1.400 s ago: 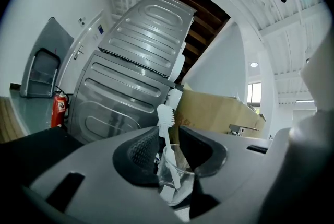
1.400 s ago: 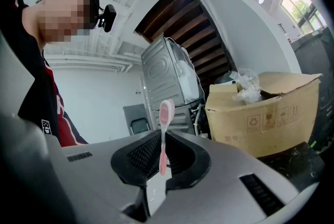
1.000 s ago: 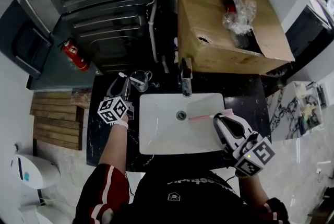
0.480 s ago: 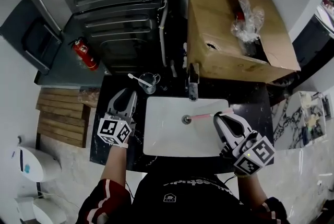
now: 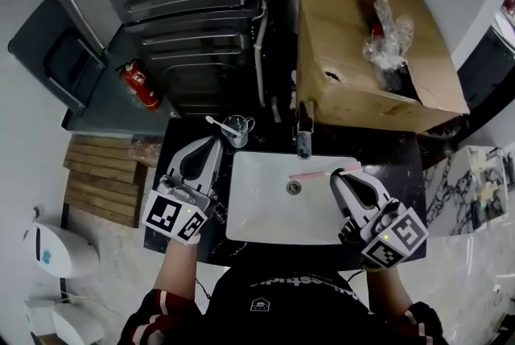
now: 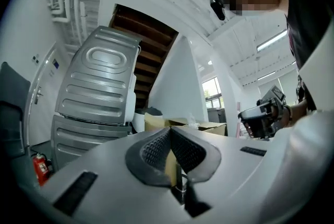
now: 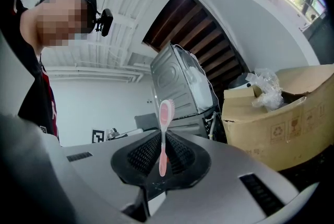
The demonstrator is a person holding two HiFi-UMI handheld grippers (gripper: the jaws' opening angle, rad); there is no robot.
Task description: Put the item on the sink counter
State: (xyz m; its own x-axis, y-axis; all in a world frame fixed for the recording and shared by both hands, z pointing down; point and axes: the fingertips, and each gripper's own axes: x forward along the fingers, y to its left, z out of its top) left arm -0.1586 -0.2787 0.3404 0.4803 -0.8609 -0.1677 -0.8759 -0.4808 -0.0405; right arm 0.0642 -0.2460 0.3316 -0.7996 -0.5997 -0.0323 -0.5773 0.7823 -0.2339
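Head view, nearest the counter's front edge: pinches the pink toothbrush (image 5: 315, 173) at its handle end in the right gripper (image 5: 348, 174), pads pressed on it from both sides. Carries it not yet on the counter (image 5: 388, 166) but over the sink basin (image 5: 257, 215), long axis running across the basin from the fingertips toward the drain, bristle end farthest from the pads. Shows the same in the right gripper view: thin handle clamped between the two pads, head standing clear beyond them. Leaves bare black counter just beside that gripper, along the basin's right edge, so judges a short shift rightward, away from the drain, as the crux of the coming move. Needs the whole leftward-pointing length carried past the rim before letting go, else risks tipping the head into the bowl. Holds the left gripper (image 5: 211, 146) over the counter's left strip, well apart from the brush, jaws just closed and pressed together on nothing. Farther back, toward the counter's rear left corner, finds a glass cup (image 5: 236, 129) with a white handle leaning in it, then the faucet (image 5: 304, 134) at the rear edge
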